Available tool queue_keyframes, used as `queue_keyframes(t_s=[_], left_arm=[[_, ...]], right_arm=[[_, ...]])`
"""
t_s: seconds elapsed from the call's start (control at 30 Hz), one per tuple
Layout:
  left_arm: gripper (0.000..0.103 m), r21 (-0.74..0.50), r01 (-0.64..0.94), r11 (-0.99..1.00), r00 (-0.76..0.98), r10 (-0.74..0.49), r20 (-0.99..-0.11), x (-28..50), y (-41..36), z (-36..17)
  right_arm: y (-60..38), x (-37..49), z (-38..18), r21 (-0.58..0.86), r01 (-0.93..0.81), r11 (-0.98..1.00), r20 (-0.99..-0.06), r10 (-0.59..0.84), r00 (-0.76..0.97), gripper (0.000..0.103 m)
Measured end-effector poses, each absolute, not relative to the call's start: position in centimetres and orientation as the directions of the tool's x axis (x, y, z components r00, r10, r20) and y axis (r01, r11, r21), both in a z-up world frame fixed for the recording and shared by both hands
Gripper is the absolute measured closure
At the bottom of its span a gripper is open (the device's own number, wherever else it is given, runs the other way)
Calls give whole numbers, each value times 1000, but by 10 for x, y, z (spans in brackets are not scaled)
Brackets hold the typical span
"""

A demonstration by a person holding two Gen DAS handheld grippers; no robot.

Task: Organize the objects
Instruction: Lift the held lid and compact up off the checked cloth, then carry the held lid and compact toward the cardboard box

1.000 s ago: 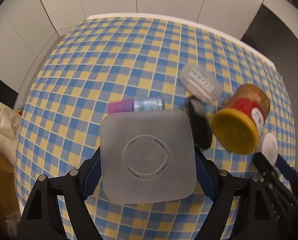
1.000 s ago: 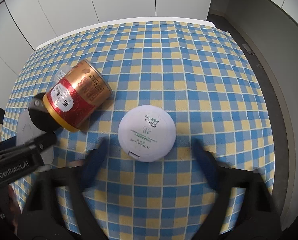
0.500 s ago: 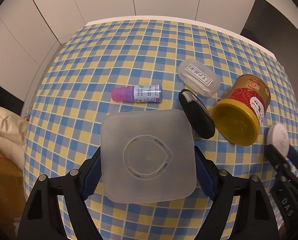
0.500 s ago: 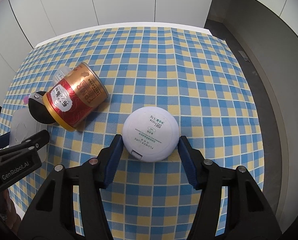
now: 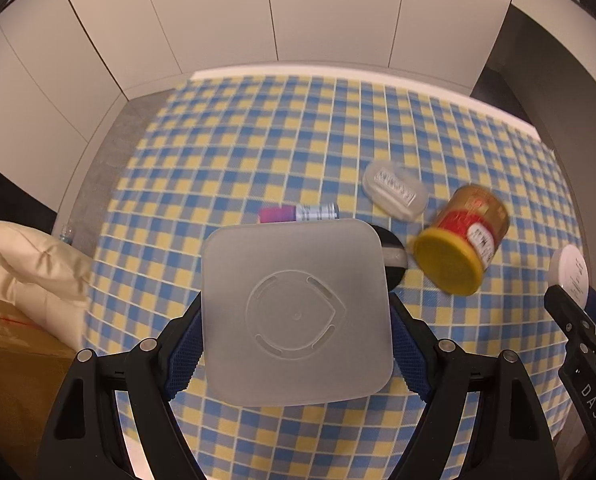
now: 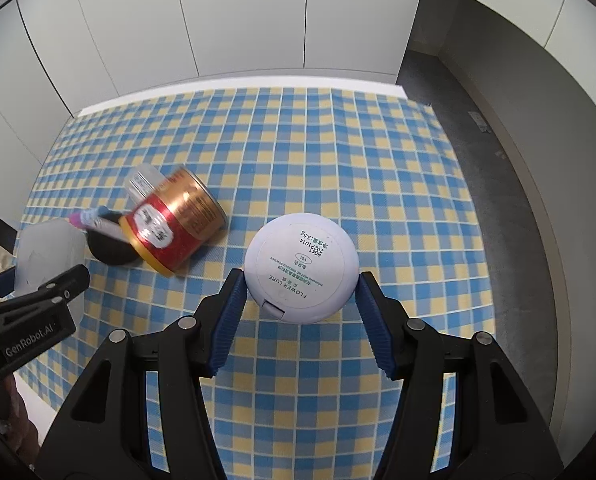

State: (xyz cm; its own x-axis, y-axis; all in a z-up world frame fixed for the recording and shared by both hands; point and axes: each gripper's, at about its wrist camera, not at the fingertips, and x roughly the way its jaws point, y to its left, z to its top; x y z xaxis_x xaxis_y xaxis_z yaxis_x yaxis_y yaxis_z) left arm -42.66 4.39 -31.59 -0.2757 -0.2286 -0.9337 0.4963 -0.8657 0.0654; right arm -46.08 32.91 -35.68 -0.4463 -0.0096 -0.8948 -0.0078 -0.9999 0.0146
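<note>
While my left gripper (image 5: 296, 344) clamped the frosted container (image 5: 296, 312), my right gripper (image 6: 299, 304) squeezed the white compact (image 6: 301, 268), which I judged needed a level, centred hold.

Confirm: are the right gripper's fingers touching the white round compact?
Touching. Right wrist view: both blue fingers press the white round compact at its sides, no gap showing.

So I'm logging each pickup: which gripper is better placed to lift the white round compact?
Right. The right gripper already straddles the white compact, a pad at each side. The left gripper is shut on the frosted square container, well off to the side.
</note>
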Motion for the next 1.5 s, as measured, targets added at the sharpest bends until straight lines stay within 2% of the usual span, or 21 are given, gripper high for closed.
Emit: queue_keyframes(t_s=[0.43, 0.7, 0.83, 1.5], left_arm=[[20, 49, 476, -878, -360, -245, -900, -382, 36, -220], [20, 55, 475, -878, -411, -277, -868, -366, 29, -155], [20, 64, 468, -881, -438, -294, -850, -359, 30, -124], [20, 48, 463, -885, -508, -309, -804, -323, 37, -16]], right_arm=[[361, -481, -269, 39, -3, -999, -872, -33, -489, 44], [353, -454, -192, 26, 19, -999, -843, -32, -537, 44], [324, -407, -143, 4, 33, -999, -829, -21, -558, 44], [298, -375, -27, -26, 84, -996, -763, -34, -645, 44]])
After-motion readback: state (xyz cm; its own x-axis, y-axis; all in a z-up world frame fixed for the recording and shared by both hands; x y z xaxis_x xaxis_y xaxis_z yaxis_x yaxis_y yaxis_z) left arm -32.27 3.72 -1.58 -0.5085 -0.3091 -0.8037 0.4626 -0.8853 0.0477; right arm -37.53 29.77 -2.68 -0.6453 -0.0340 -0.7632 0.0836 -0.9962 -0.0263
